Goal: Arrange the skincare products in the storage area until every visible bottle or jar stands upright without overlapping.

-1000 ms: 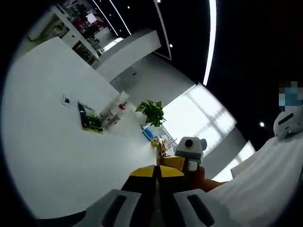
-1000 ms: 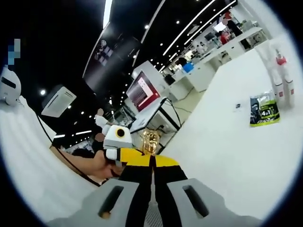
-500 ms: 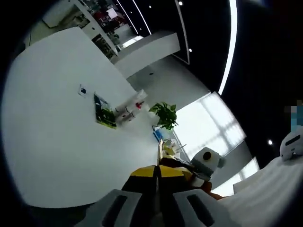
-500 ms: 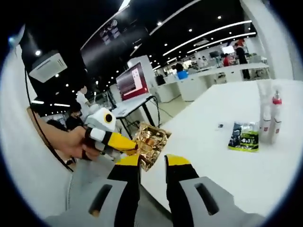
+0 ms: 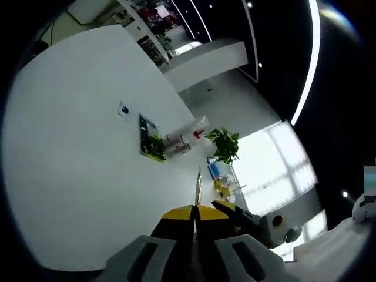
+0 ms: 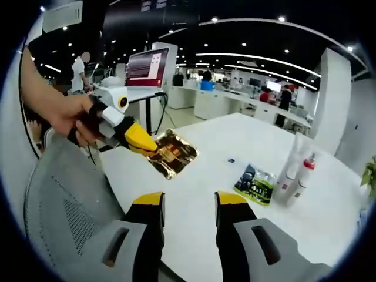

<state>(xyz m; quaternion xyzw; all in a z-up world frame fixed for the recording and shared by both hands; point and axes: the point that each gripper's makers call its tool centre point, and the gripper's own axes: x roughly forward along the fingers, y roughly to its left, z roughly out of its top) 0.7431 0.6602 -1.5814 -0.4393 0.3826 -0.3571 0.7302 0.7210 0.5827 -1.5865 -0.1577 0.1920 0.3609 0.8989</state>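
A flat gold sachet (image 6: 174,154) hangs over the near edge of the white table (image 6: 205,205), with my left gripper (image 6: 143,143) shut on its corner and a hand holding that gripper. In the left gripper view the sachet (image 5: 198,185) shows edge-on, rising from my shut left gripper (image 5: 194,211). My right gripper (image 6: 189,202) is open with nothing between its fingers, a little short of the sachet. Farther along the table lie a green sachet (image 6: 254,185) and two white bottles (image 6: 296,173), one red-capped; whether they stand or lean I cannot tell. The same green sachet (image 5: 151,141) and bottles (image 5: 185,136) appear mid-table.
A small dark item (image 6: 231,160) lies on the table beyond the gold sachet. A grey mesh chair back (image 6: 64,205) is at the lower left of the right gripper view. A potted plant (image 5: 226,144) stands past the bottles. People and desks are far behind.
My right gripper has opened, let go of the gold sachet and drawn back from it. My left gripper keeps hold of the sachet. Both views have swung toward the table.
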